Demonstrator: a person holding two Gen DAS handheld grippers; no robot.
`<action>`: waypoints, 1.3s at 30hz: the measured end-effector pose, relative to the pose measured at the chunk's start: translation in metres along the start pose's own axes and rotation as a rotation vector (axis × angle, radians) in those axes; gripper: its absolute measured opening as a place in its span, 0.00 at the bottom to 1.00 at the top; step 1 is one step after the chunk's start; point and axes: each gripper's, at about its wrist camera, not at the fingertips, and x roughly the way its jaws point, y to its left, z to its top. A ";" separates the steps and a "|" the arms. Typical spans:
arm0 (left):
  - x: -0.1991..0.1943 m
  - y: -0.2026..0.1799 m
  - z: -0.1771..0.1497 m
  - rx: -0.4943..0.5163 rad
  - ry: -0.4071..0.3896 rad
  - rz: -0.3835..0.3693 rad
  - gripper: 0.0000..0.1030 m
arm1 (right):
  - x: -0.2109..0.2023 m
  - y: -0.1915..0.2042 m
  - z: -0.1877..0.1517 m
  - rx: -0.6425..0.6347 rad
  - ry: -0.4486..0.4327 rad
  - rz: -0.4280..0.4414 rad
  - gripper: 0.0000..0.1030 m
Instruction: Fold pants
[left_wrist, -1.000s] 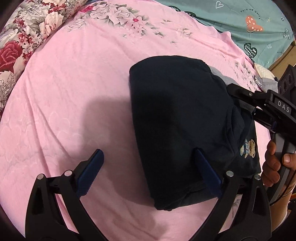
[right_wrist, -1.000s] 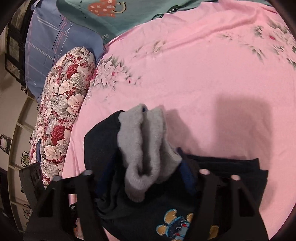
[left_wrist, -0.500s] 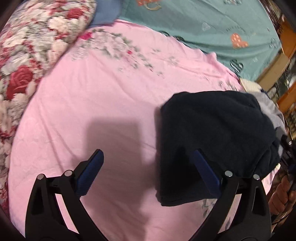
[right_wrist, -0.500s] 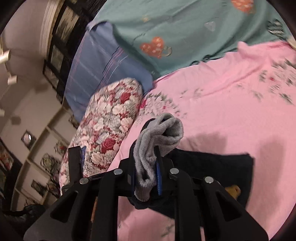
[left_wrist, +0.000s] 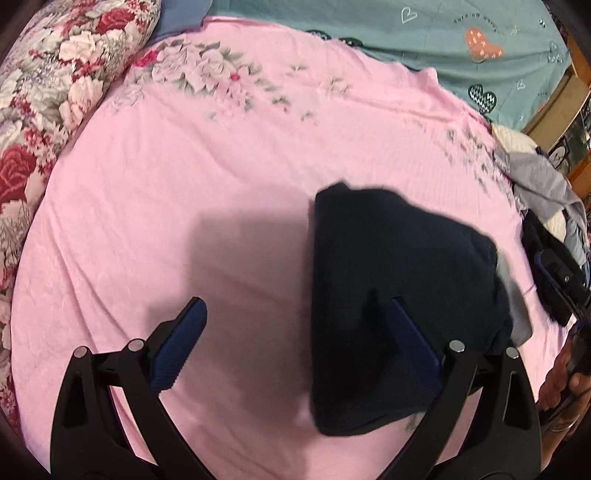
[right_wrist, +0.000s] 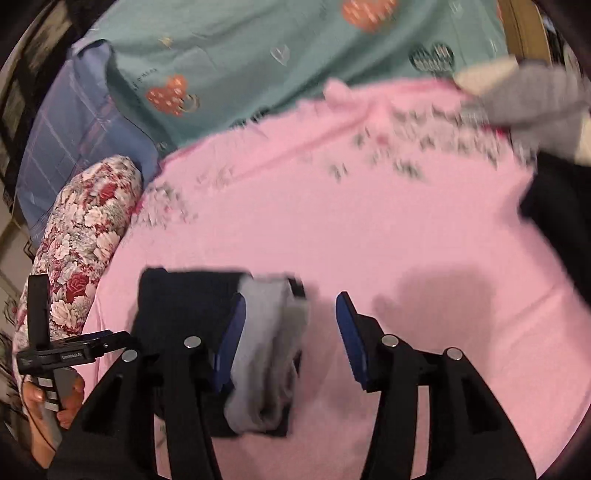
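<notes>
Folded dark pants (left_wrist: 399, 295) lie on a pink bed (left_wrist: 184, 177).
Left gripper (left_wrist: 295, 339) hovers, jaws spread and empty. Right gripper (right_wrist: 291, 332) jaws are opening, grey cuff (right_wrist: 273, 347) loose between them; best to withdraw clear without dragging the fold.

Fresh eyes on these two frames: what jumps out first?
The folded dark pants lying on the pink sheet, grey lining showing at one end. Then the open left gripper just above the bundle, and the right gripper, jaws opening, nothing pinched. A floral pillow sits at the sheet's edge.
</notes>
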 end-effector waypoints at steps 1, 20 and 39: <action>0.001 -0.006 0.007 0.004 -0.007 -0.011 0.96 | 0.000 0.000 0.000 0.000 0.000 0.000 0.40; 0.045 -0.008 0.025 -0.101 0.121 -0.037 0.98 | 0.074 0.010 -0.006 -0.034 0.162 0.057 0.03; 0.027 -0.005 -0.023 -0.048 0.099 0.028 0.98 | 0.008 0.029 -0.059 -0.055 0.167 0.163 0.29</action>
